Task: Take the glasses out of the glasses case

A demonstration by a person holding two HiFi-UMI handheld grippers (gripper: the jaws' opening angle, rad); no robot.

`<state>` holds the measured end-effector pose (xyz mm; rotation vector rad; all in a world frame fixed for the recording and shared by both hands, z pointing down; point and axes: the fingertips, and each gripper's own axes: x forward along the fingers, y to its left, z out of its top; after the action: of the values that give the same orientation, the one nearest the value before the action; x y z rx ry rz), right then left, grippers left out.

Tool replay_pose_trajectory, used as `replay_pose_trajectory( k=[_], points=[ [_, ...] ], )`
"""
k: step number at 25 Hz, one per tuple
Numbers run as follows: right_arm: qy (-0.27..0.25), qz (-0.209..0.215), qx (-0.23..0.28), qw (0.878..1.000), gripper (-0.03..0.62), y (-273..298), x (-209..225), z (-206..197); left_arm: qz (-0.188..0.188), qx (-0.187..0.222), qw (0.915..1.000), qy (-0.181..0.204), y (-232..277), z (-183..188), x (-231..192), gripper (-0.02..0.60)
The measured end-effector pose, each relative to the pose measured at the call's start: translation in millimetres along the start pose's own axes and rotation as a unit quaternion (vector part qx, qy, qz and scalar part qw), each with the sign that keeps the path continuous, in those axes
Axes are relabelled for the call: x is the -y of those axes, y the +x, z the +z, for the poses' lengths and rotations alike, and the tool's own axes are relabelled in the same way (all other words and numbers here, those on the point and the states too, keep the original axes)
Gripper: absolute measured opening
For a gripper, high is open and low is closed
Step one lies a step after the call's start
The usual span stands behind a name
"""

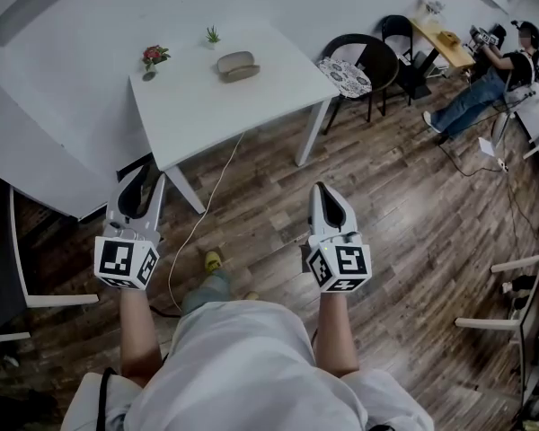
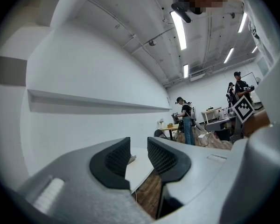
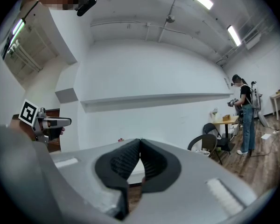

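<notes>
Nothing of the task had been done. The tan, oval, hard-shell glasses case (image 1: 236, 65) lay closed on the far part of the square white table (image 1: 198, 115), well ahead of both sets of fingers and touched by neither. No glasses were visible, so they were presumably inside it.

The left gripper (image 2: 138, 148) was held out over the wooden floor, short of the table's near edge. Its black ribbed pads (image 2: 115, 158) stood a little apart, with only tabletop and floor showing in the gap between them. The right gripper (image 3: 140, 146) was held level with it on the other side, its pads pressed together at the tips and holding nothing.

A small red-flowered plant (image 1: 153, 57) and a small green potted plant (image 1: 213, 35) stood beyond the case, further from the fingers.

Everything remained: closing the distance to the table, steadying the case, opening its lid, and lifting the glasses out. The right fingers would probably need to part before they could take hold of anything.
</notes>
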<state>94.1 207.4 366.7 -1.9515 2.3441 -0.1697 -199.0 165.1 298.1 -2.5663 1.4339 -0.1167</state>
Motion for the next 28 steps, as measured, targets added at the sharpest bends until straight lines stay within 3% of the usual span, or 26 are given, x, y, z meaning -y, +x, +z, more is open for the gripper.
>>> replay_pose_trajectory(
  k=[13,28],
  points=[
    [-0.002,-0.005,0.003,1.000,0.003,48.3,13.0,-1.8,-0.008,0.008,0.9998,-0.014,47.6,-15.5,-19.1,0.110],
    [-0.011,-0.035,-0.034,0.999,0.003,184.0,37.2,-2.2,-0.048,-0.013,0.9979,-0.041,183.1,-52.7,-90.4,0.110]
  ],
)
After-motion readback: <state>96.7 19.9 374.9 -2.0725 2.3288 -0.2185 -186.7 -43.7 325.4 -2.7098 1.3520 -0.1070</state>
